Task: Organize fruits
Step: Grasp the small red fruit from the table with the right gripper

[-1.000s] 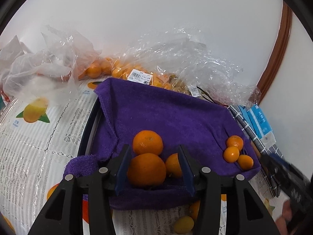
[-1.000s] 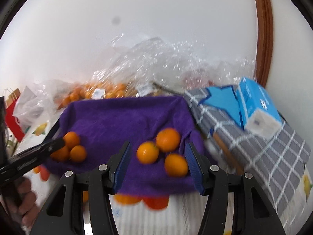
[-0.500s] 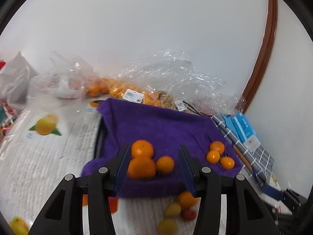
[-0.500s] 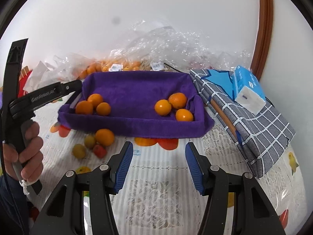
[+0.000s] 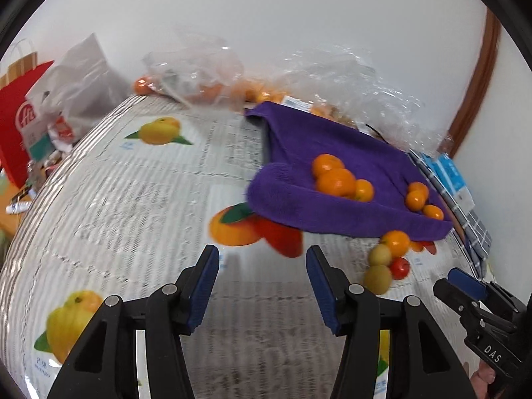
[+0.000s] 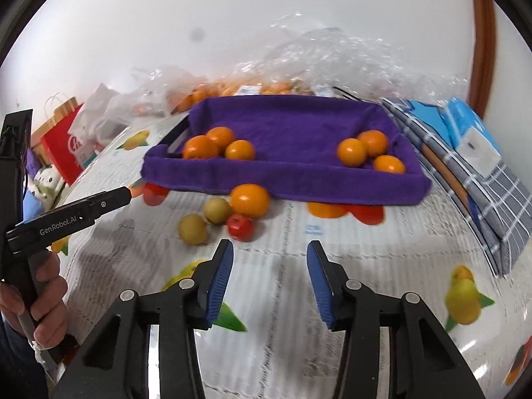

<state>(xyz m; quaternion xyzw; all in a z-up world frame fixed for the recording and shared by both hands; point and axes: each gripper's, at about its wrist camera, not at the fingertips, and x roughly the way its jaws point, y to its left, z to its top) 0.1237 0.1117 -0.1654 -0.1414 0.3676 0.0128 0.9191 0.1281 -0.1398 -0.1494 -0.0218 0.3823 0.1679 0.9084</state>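
Note:
A tray lined with a purple towel (image 6: 292,179) (image 5: 332,212) holds three oranges at its left end (image 6: 212,144) and three at its right end (image 6: 365,149). In front of it on the table lie a loose orange (image 6: 250,199) (image 5: 395,242), two yellow-green fruits (image 6: 193,228) (image 6: 216,210) and a small red fruit (image 6: 241,226). My left gripper (image 5: 262,269) is open and empty, back from the tray. My right gripper (image 6: 269,266) is open and empty, just in front of the loose fruits.
The table has a fruit-print cloth (image 5: 133,199). Clear plastic bags with more oranges (image 6: 232,86) lie behind the tray. A checked cloth with blue boxes (image 6: 465,139) sits to the right. A red paper bag (image 5: 16,113) stands at the far left.
Both grippers have pulled back from the tray. The left one let go of the orange among the left group and swung left; the loose fruits now show in front of the tray.

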